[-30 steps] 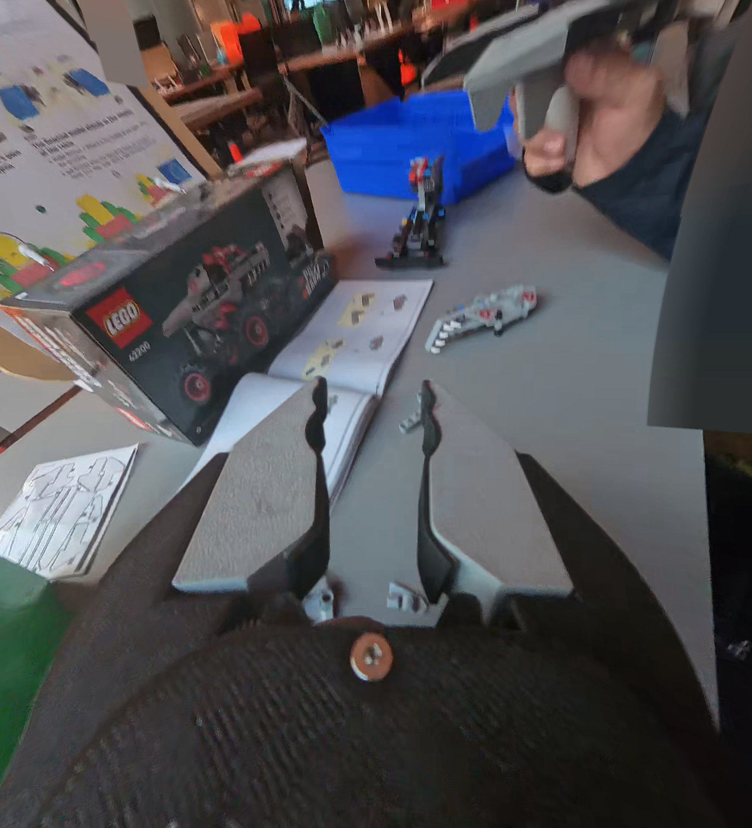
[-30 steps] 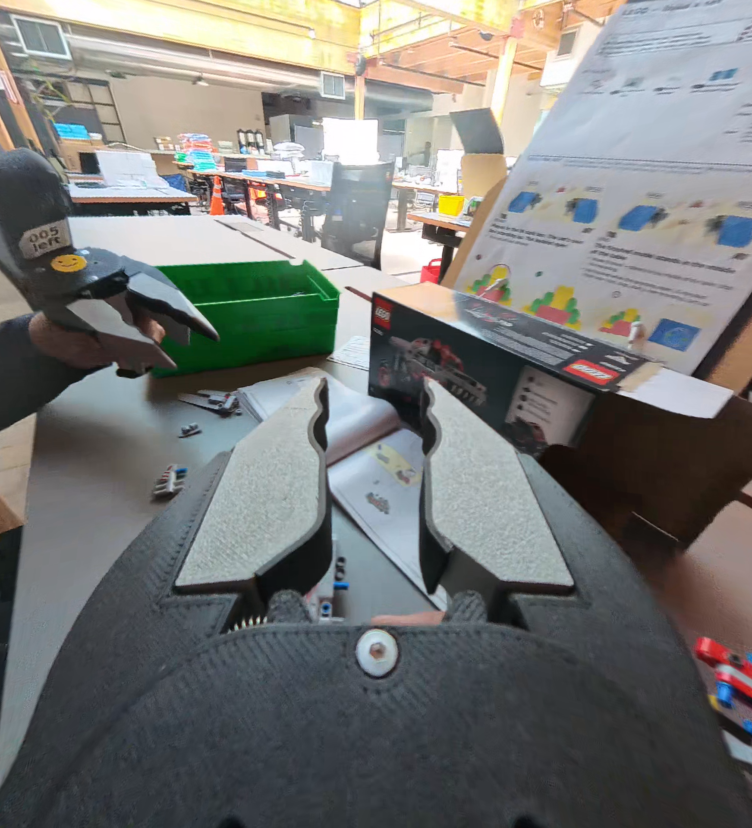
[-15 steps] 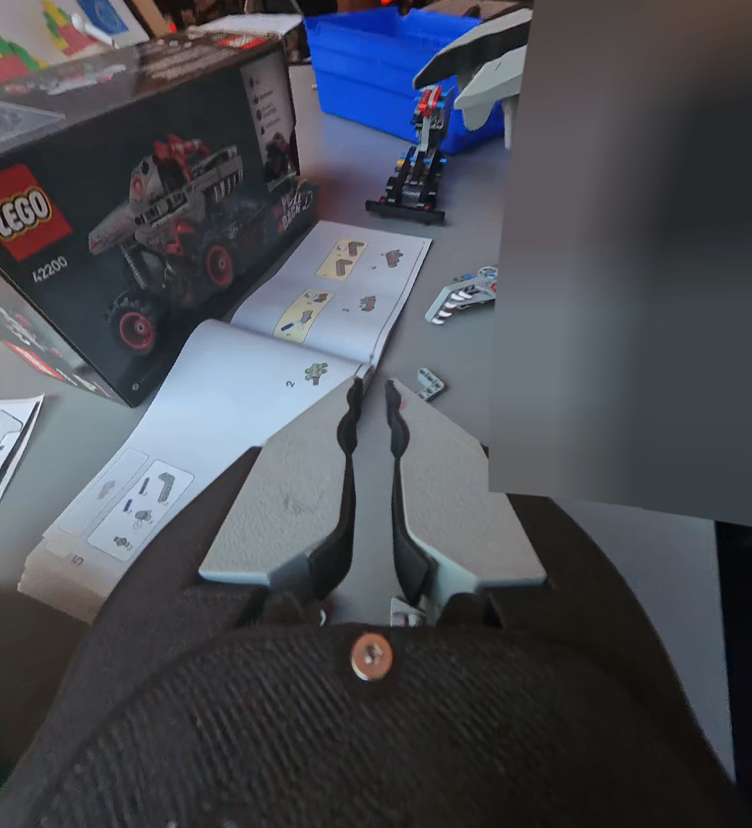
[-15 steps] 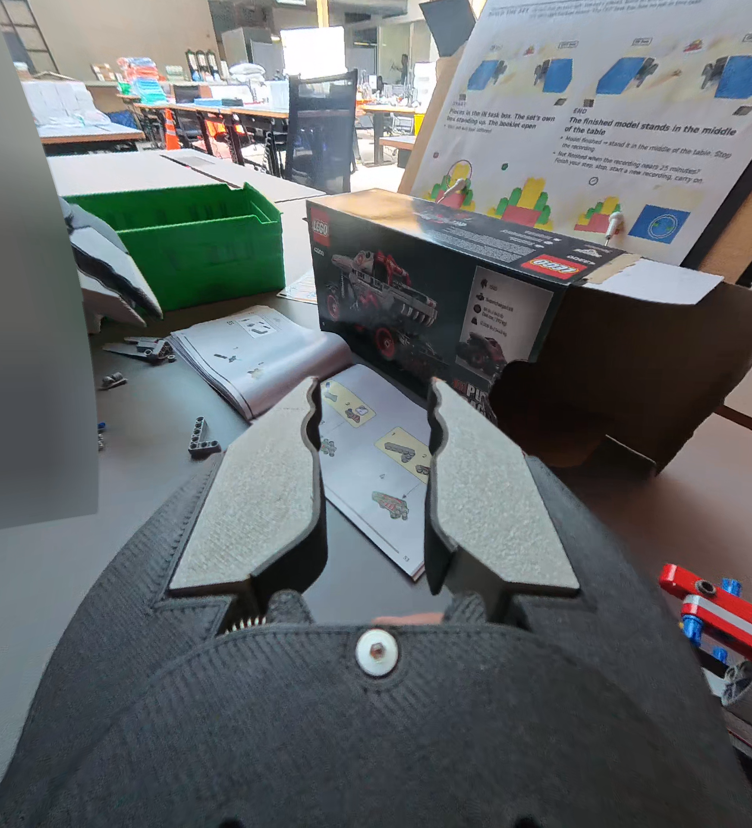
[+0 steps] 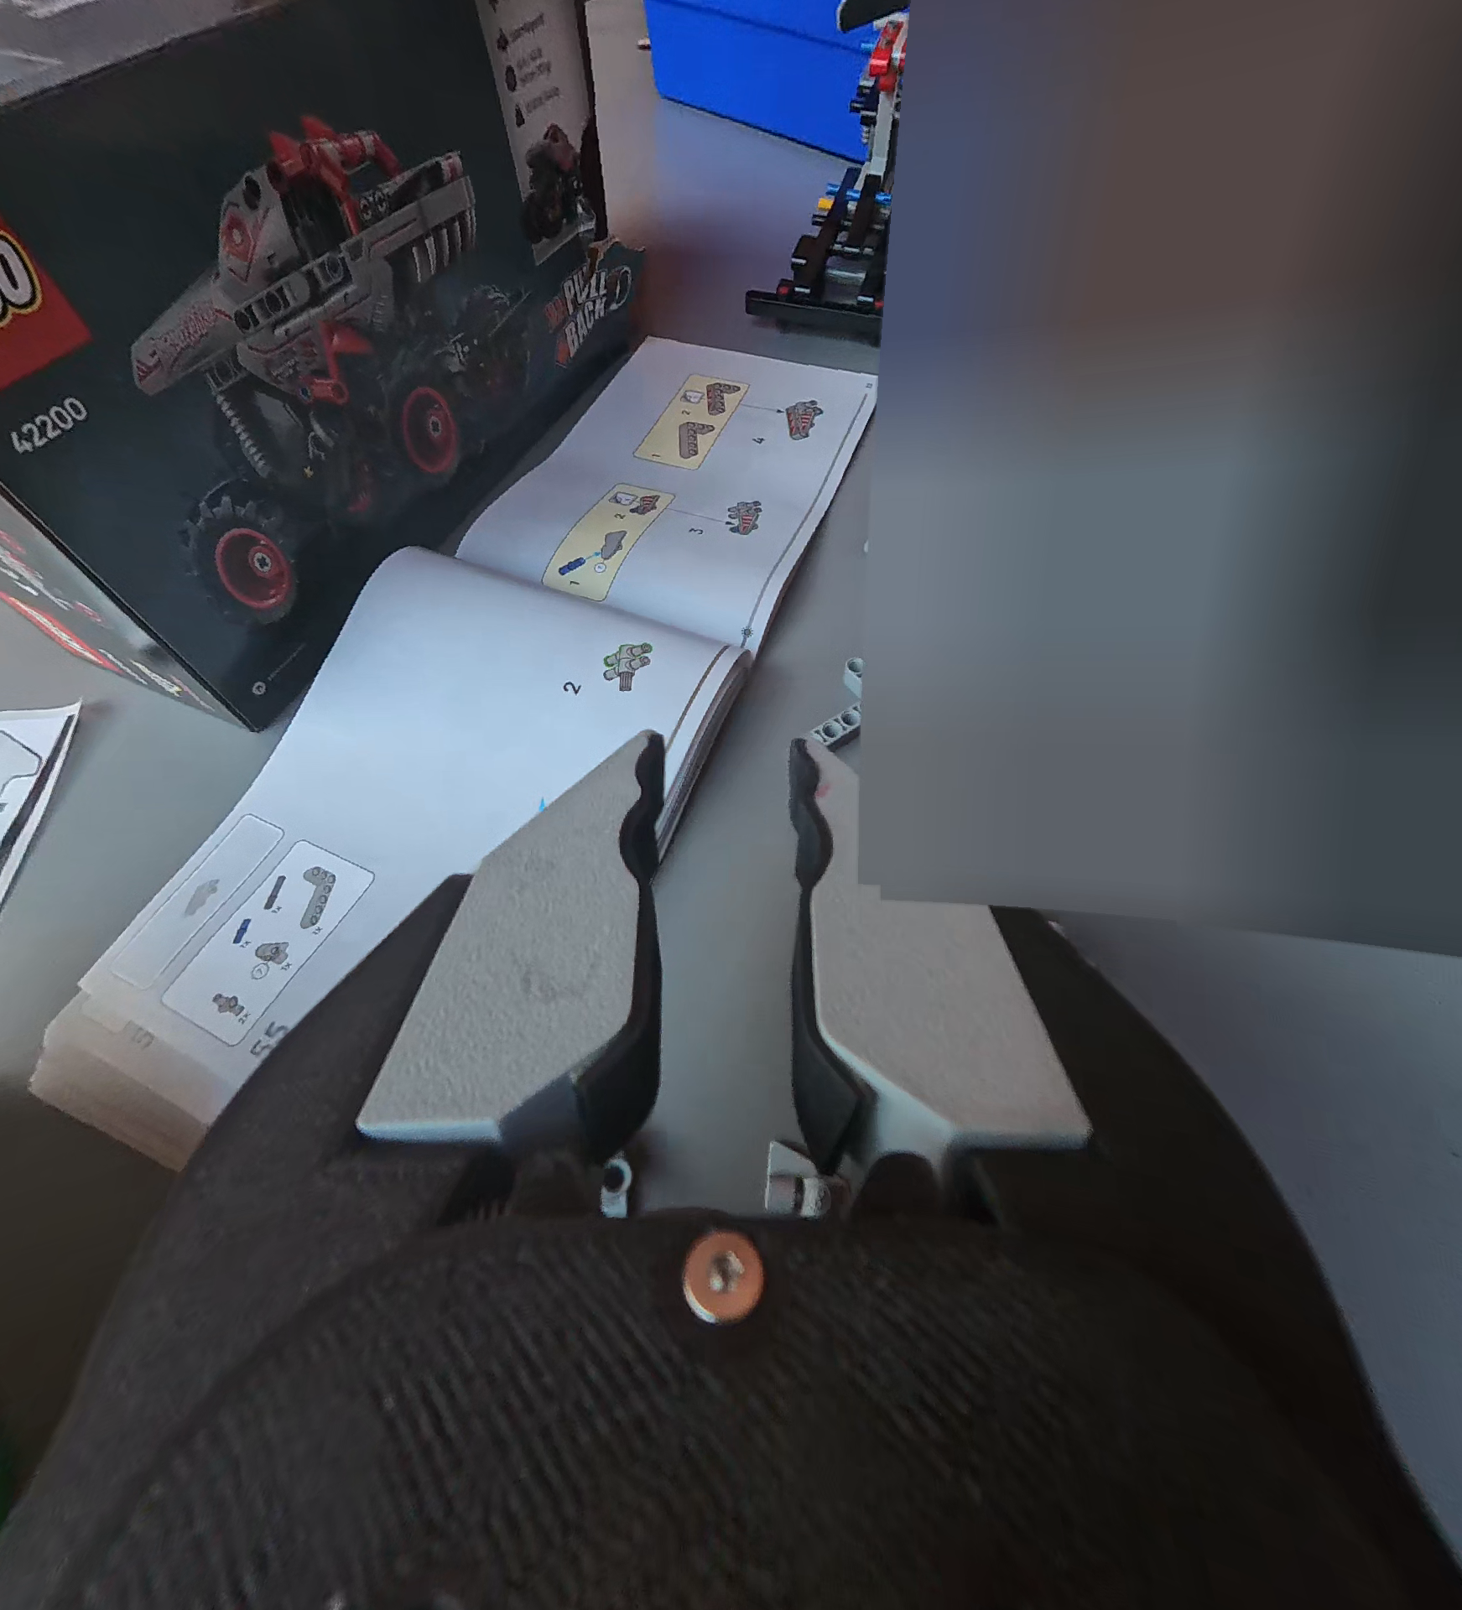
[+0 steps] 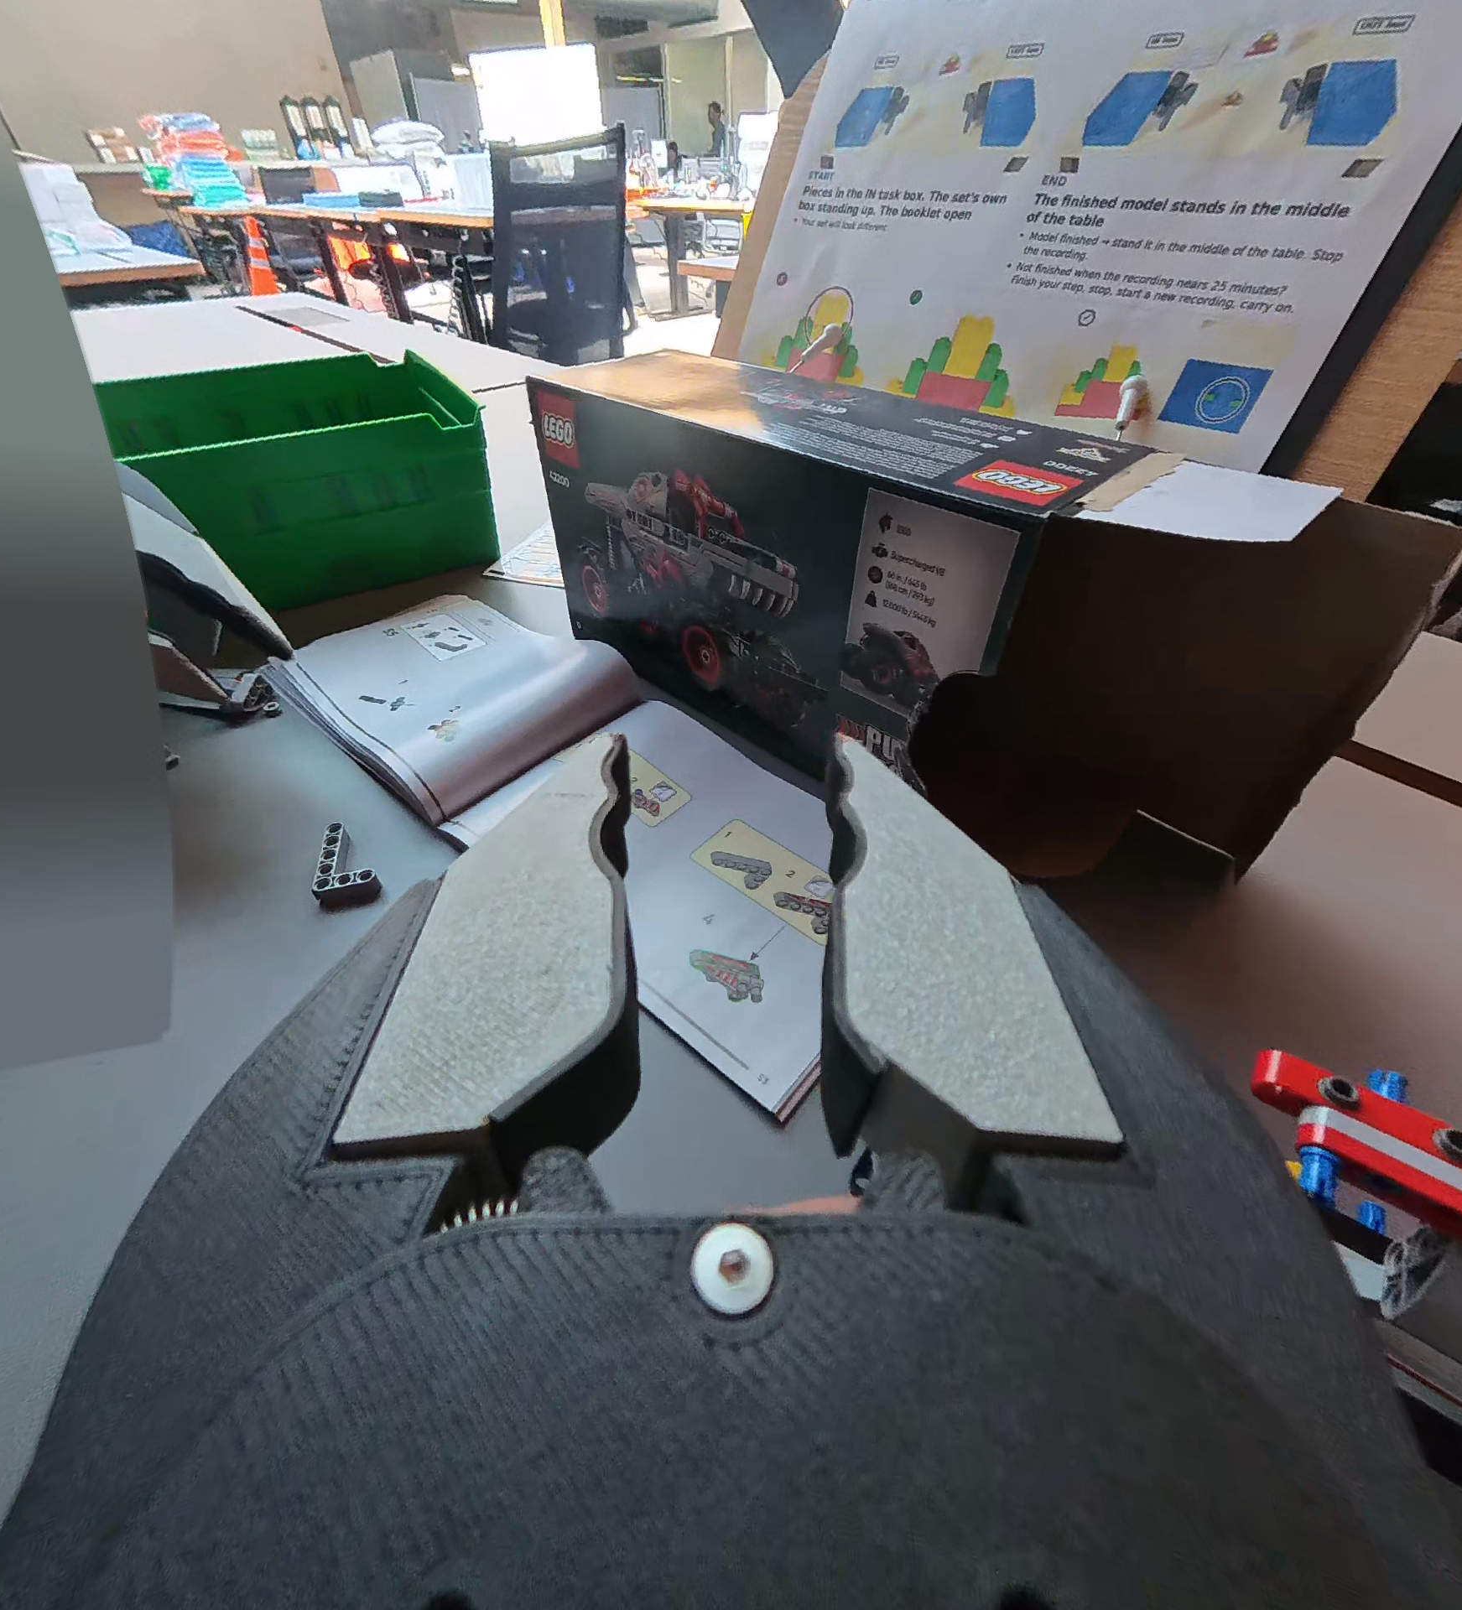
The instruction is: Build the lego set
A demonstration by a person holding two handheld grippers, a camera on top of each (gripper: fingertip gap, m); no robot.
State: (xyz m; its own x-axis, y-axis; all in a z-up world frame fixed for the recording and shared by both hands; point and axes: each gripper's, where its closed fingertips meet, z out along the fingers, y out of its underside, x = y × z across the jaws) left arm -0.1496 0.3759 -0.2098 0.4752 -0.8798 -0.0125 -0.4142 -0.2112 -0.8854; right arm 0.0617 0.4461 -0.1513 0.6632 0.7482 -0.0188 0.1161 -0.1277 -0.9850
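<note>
tongs [image 5: 718, 758] [image 6: 723, 767] both parted, empty – above open booklet [image 5: 483, 749]

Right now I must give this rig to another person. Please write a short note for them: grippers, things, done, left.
Left gripper: open, empty, beside the open booklet.
Right gripper: open, empty, above the booklet's far page.
Set box stands behind the booklet; green bin farther back.
Done: a red-and-blue part is assembled.
Left: loose grey L-piece and others remain unattached.
</note>
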